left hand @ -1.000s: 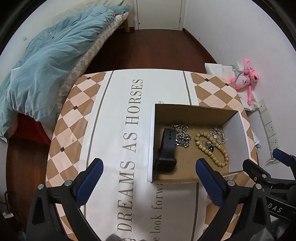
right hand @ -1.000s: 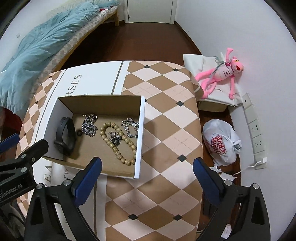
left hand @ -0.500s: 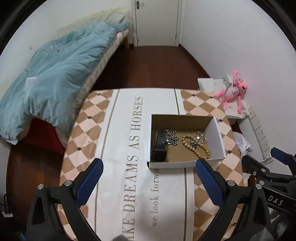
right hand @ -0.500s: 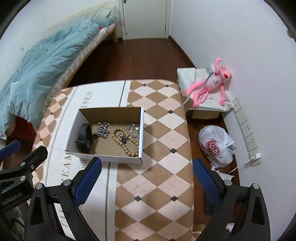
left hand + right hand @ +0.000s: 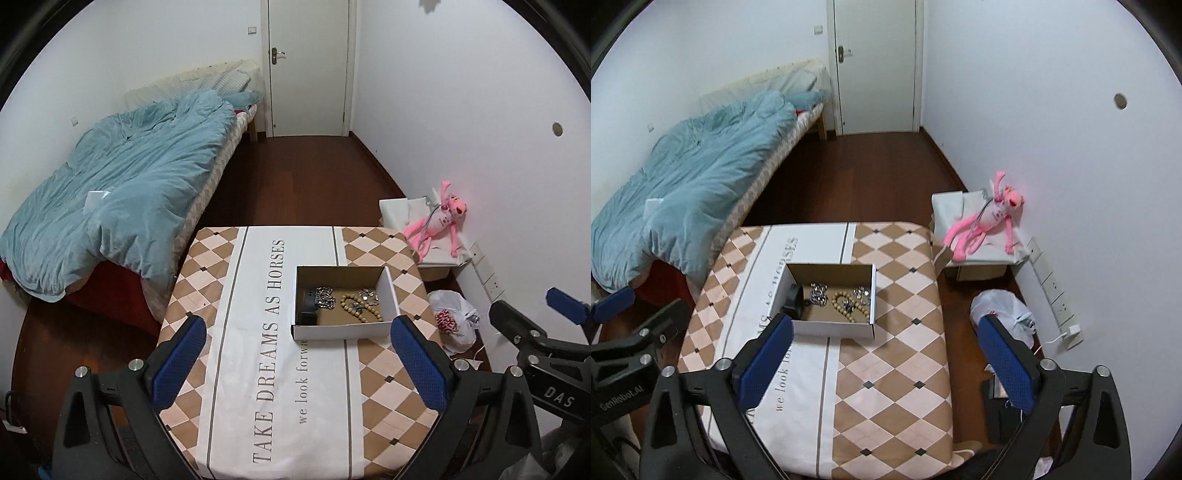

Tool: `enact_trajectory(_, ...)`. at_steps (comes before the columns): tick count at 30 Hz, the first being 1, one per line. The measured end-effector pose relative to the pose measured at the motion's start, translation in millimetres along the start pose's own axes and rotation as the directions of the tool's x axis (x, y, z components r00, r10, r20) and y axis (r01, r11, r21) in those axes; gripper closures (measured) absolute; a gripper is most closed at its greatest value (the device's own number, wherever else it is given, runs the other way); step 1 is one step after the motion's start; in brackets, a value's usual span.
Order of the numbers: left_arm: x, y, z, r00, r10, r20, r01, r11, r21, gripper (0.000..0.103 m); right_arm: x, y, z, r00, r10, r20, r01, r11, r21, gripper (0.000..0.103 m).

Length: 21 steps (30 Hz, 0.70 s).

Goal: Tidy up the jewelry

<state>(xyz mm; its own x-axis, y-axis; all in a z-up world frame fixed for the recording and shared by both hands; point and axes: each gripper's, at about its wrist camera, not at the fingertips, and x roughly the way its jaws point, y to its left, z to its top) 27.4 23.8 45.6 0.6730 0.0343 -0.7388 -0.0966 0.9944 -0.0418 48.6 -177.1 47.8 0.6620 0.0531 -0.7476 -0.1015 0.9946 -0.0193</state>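
Left tool (image 5: 295, 362) and right tool (image 5: 884, 360): both pulled well back and high above the bench (image 5: 266, 387), far more so than a second ago, when hovering close over the cardboard box (image 5: 341, 330). Box now small in both views, whole room visible: bed with blue duvet (image 5: 122, 192), white door (image 5: 308, 70), pink plush toy (image 5: 441, 225) by the wall. Retreat with nothing carried, everything already in the box: probably the sorting finished, or at least a pause between steps.

Both tools spread wide, blue pads (image 5: 177, 354) far apart, gripping nothing, touching nothing. Right tool also seen at the edge of the left view, left tool at the edge of the right view, side by side near the front edge of the bench.

Inside the box, toward the right half of the tablecloth: black smartwatch (image 5: 308, 308) at the left wall, silver chain (image 5: 325, 297) just beside it, wooden bead bracelet (image 5: 360, 308) in the middle, a second silver piece (image 5: 369, 295) near the right wall, partly overlapping the beads. No jewelry visible on the cloth outside the box.
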Motion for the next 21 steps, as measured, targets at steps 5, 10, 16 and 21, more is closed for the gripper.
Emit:
enact_trajectory(5, -16, 2, -2, 1.000, -0.012, 0.002, 0.012, 1.000, -0.019, 0.001, -30, 0, 3, 0.999, -0.015, 0.042, 0.015, 1.000, -0.003, 0.000)
enact_trajectory(10, -28, 5, 1, 1.000, -0.008, 0.010, 0.008, 1.000, -0.029, 0.001, -48, 0, 5, 0.998, -0.004, 0.056, 0.004, 1.000, 0.003, 0.000)
enact_trajectory(16, -31, 4, 6, 1.000, -0.004, 0.012, 0.005, 1.000, -0.021, 0.001, -52, -1, 9, 0.998, -0.002, 0.057, 0.001, 1.000, 0.006, 0.000)
enact_trajectory(21, -24, 3, 11, 1.000, -0.010, -0.011, 0.010, 1.000, -0.022, 0.001, -40, -2, 18, 0.999, -0.009, 0.039, 0.009, 1.000, 0.004, 0.000)
